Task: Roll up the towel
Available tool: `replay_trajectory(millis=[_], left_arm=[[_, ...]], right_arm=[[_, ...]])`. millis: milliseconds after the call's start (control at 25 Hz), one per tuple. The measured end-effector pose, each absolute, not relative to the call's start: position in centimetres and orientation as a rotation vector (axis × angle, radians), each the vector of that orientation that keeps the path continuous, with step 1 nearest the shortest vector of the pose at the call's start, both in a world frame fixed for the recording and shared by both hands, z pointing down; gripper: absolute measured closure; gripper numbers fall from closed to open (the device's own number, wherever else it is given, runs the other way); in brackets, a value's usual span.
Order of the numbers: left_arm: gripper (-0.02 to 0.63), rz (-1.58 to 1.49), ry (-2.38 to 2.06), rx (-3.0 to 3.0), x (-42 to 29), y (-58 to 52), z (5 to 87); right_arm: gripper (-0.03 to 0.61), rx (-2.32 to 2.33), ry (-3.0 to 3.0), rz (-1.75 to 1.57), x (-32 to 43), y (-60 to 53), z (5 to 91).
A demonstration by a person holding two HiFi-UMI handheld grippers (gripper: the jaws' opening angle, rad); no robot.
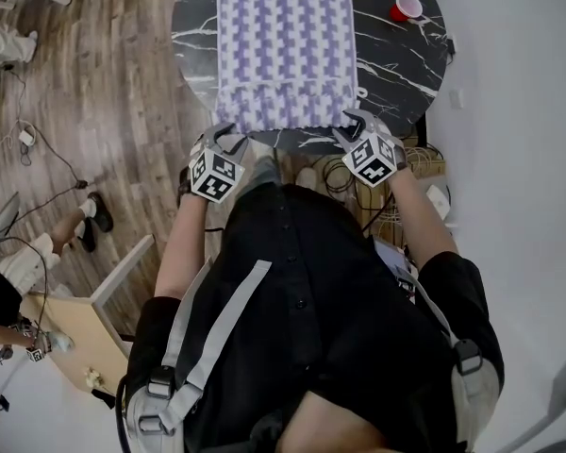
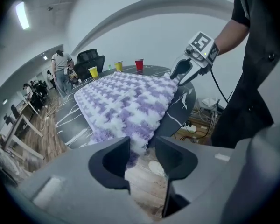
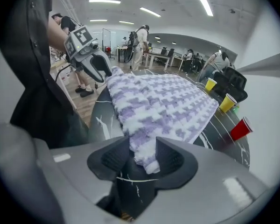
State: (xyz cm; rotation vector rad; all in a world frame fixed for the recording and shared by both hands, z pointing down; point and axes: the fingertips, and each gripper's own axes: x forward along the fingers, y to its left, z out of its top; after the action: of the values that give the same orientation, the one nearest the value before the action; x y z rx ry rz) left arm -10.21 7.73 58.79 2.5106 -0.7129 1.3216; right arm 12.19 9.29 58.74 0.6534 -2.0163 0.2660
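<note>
At table [image 1: 196, 36] edge, left claw [image 1: 228, 139], right claw [image 1: 352, 126] cover towel [image 1: 283, 50] corners.

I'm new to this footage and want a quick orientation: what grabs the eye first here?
A fluffy purple-and-white houndstooth towel lies spread flat across the round black marble table, with a red plastic cup to its right. The left gripper and right gripper sit open at its two near corners, the right corner lying between that gripper's jaws.
</note>
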Motion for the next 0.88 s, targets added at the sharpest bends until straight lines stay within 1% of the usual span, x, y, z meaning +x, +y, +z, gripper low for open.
replay_trajectory(millis=[240, 600, 640, 680, 880], left_arm=[[0.434, 1.499, -0.583, 2.547, -10.8, 8.4, 60.0], [0.436, 1.507, -0.489, 2.492, -10.8, 8.2, 61.5], [0.445, 1.495, -0.493, 2.486, -10.9, 8.1, 61.5], [0.496, 1.481, -0.498, 2.480, -11.0, 7.8, 61.5], [0.517, 1.467, -0.460, 2.469, -11.0, 5.6, 61.2]], right_arm=[[0.425, 0.539, -1.933, 0.189, 13.3, 10.4, 60.5], [0.421, 0.487, -1.923, 0.301, 13.1, 10.7, 61.3], [0.439, 0.490, -1.920, 0.312, 13.2, 10.6, 61.2], [0.448, 0.491, -1.916, 0.319, 13.2, 10.4, 61.2], [0.493, 0.496, -1.898, 0.283, 13.1, 8.3, 61.0]])
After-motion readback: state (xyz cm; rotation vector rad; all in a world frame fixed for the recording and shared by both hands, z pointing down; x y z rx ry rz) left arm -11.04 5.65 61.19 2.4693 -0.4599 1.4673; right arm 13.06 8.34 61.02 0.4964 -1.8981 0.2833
